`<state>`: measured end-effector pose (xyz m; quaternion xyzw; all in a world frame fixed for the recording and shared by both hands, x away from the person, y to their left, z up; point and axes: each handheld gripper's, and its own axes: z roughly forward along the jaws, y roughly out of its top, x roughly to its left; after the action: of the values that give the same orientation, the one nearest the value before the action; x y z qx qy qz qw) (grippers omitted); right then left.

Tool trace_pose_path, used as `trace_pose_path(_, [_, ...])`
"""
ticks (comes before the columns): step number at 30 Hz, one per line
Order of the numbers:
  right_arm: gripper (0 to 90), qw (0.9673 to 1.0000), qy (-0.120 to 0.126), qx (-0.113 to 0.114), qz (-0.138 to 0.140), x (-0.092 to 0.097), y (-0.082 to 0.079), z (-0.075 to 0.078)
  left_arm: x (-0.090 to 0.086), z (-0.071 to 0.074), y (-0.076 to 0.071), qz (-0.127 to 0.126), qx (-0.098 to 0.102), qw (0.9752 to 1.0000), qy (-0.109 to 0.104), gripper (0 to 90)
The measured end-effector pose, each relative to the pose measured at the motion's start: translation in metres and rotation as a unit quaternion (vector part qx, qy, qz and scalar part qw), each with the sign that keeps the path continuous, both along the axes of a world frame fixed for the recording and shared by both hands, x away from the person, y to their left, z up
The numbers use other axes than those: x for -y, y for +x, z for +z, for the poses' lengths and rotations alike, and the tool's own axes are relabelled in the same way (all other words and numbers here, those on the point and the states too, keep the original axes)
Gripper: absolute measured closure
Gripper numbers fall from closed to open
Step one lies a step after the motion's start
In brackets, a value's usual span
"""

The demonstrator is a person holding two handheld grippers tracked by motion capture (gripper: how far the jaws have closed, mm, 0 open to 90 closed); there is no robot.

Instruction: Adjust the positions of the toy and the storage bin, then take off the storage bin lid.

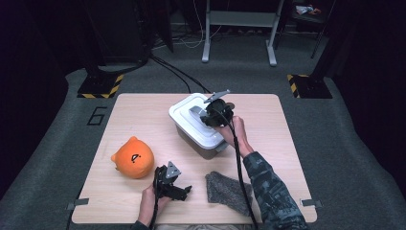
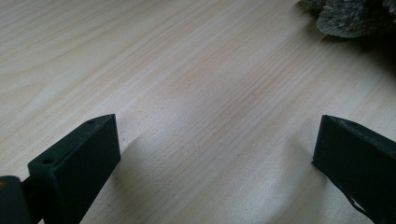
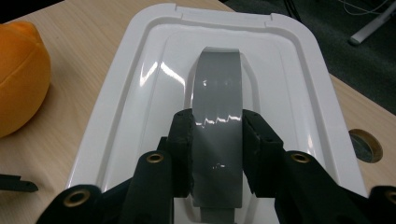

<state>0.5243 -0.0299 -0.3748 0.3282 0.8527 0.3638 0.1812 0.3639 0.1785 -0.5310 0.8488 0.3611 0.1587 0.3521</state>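
Right claw (image 3: 217, 140) is clamped on the grey handle (image 3: 218, 107) of the white lid (image 3: 299, 70), one pad on each side of the strap. The grip looks centred, probably so the lid comes up level rather than tipping. In the high view the right claw (image 1: 216, 114) sits on top of the bin (image 1: 191, 136), a little right of frame centre, with the lid (image 1: 184, 112) down on the bin, not lifted yet. Judgement: the step in hand is pulling the lid off.

Left claw (image 1: 168, 184) rests low on the counter (image 1: 143, 110), bottom centre-left of the frame, jaws spread wide with nothing between them. In the left gripper view there is bare wood between the jaws and the fuzzy grey cloth (image 2: 355, 16) in the upper right corner. It seems parked there, ready for the next pick.

Orange plush toy (image 1: 133, 157) sits lower left, grey cloth (image 1: 225, 189) lower centre, both apart from the bin and near the idle claw. They likely go inside once the lid is off.
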Motion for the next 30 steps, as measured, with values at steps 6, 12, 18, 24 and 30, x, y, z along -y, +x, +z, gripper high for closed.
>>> trace_pose_path(6, [67.0, 0.9997, 0.007, -0.007, -0.022, -0.007, -0.005, 0.0, 0.0, 0.0, 0.0, 0.0, 0.0, 1.0, 0.001, 0.1])
trace_pose_path(12, [67.1, 0.9998, -0.001, 0.0, -0.02, -0.009, -0.006, 0.0, 0.0, 0.0, 0.0, 0.0, 0.0, 1.0, 0.001, 0.1])
trace_pose_path(18, [67.1, 0.9998, 0.001, 0.002, -0.022, -0.009, -0.007, 0.0, 0.0, 0.0, 0.0, 0.0, 0.0, 1.0, 0.001, 0.1])
trace_pose_path(24, [67.0, 0.9997, 0.004, 0.013, -0.019, -0.008, -0.01, 0.004, 0.0, 0.0, 0.0, 0.0, 0.001, 1.0, 0.001, 0.1])
trace_pose_path(30, [67.1, 0.9996, 0.012, 0.019, -0.017, -0.004, -0.012, 0.008, 0.0, 0.0, 0.0, 0.0, -0.001, 1.0, -0.001, 0.1])
